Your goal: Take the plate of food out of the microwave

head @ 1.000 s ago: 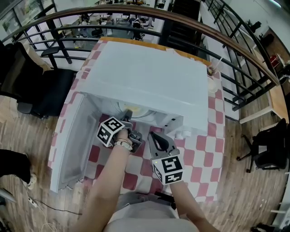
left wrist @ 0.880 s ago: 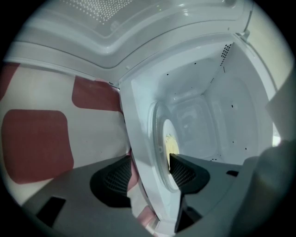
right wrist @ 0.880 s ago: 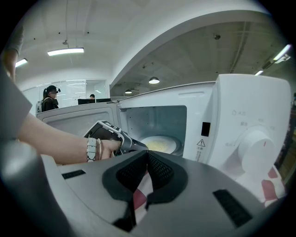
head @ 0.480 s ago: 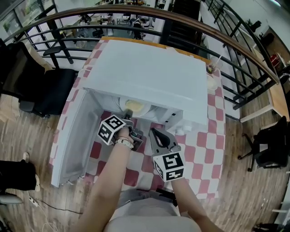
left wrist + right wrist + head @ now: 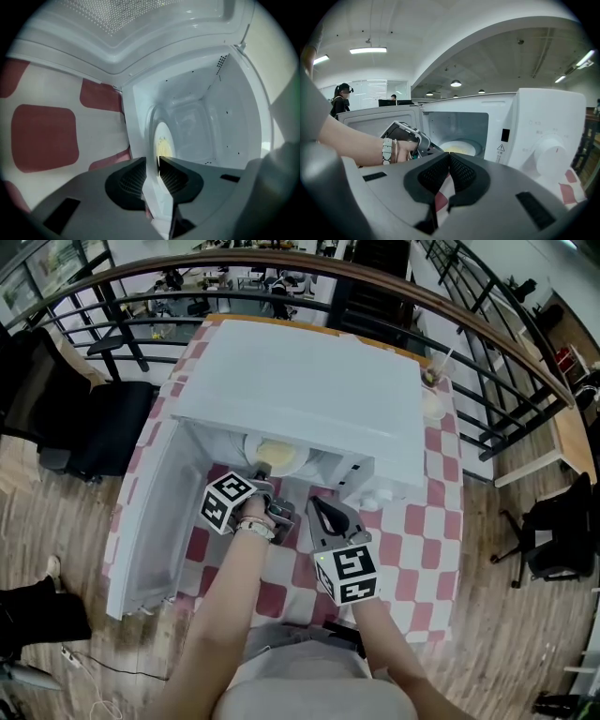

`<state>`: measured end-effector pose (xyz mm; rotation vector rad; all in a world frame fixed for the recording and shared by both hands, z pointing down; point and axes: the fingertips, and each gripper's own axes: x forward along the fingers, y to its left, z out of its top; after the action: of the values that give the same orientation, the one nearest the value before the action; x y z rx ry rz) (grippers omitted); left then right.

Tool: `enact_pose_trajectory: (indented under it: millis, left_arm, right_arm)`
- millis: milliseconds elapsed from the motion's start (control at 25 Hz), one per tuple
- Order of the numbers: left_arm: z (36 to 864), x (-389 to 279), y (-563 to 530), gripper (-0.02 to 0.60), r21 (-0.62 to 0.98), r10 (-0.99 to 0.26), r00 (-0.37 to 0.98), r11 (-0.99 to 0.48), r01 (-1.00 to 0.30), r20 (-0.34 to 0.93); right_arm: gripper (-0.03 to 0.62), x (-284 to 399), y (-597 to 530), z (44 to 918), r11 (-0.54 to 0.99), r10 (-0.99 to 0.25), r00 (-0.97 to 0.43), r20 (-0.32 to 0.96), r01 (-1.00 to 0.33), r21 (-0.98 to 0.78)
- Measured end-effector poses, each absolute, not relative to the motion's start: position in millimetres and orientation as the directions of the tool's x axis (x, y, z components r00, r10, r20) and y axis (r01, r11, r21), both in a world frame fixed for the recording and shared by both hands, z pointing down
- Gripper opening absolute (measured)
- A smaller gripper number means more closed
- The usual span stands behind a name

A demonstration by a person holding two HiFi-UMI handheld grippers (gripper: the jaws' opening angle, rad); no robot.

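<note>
A white microwave point(image 5: 300, 381) stands open on the checked table, its door point(image 5: 150, 521) swung out to the left. Inside lies a white plate point(image 5: 277, 456) with yellow food point(image 5: 459, 147). My left gripper point(image 5: 262, 472) reaches into the microwave's mouth. In the left gripper view its jaws point(image 5: 152, 161) are closing, with the plate's near rim point(image 5: 157, 187) between the pads and filling the gap. My right gripper point(image 5: 314, 505) hovers just outside the opening, below the control panel. It is shut and empty, with its tips point(image 5: 449, 155) together.
A control panel with a round dial point(image 5: 548, 150) is on the microwave's right side. A cup with a straw point(image 5: 434, 381) stands at the table's far right corner. A curved railing point(image 5: 469, 324) runs behind the table. A dark chair point(image 5: 84, 427) stands to the left.
More of the plate now shows under the microwave's top edge. My left gripper stays at the opening. My right gripper has edged slightly left.
</note>
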<state>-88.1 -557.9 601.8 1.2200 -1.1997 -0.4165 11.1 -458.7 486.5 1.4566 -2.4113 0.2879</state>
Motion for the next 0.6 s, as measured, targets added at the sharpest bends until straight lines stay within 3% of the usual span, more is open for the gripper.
enact_pose_trajectory:
  millis: [200, 600]
  left_arm:
    - [595, -87, -558, 0.043, 0.882, -0.803, 0.387, 0.343, -0.322, 0.453]
    - [582, -84, -557, 0.015, 0.937, -0.849, 0.404, 0.27, -0.222, 0.34]
  right_arm:
    - [0.026, 12, -458, 486, 0.457, -0.827, -0.43, 0.363, -0.889, -0.013]
    - [0.026, 13, -452, 482, 0.451, -0.833, -0.424, 0.355, -0.893, -0.008]
